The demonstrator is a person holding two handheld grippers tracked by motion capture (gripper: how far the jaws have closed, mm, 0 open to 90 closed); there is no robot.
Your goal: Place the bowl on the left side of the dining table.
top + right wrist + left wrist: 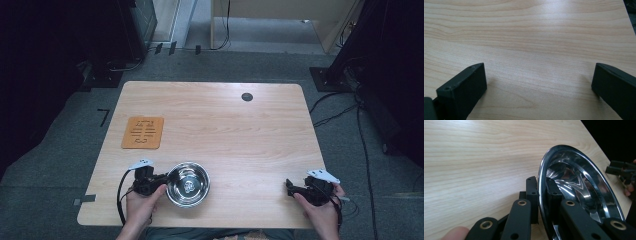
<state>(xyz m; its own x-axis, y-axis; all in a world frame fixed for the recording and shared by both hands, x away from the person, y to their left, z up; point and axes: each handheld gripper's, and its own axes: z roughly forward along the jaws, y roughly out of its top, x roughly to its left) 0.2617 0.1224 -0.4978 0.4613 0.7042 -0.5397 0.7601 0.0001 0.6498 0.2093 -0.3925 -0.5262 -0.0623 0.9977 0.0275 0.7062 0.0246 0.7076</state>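
Grey carpeted floor, dark equipment at both sides, and in the middle a pale wood-grain bench [225, 130] with rounded corners.

At the near left edge, the left hand-held gripper [161, 181], black, two-jawed, pinching the rim of a shiny round stainless-steel bowl [188, 184]: one jaw outside the wall, one inside, seen plainly in the left gripper view [541, 195]. Bowl [579, 182] immediately to the right of that gripper, touching it, apparently resting on the bench; any slight lift impossible to tell.

Likely handling: stiff, light, thin-walled, and slick — polished metal against hard jaws, so prone to pivoting or slipping under a single rim pinch. Best taken deep on the rim, as here, and kept level and moved slowly; a second pinch on the opposite rim probably steadier.

Farther off, beyond and to the left of the left gripper, a flat orange-brown square mat [143, 132] with cut slots. Well apart to the right, the right hand-held gripper [290, 186], jaws spread wide over bare wood in the right gripper view [539, 82], holding nothing.
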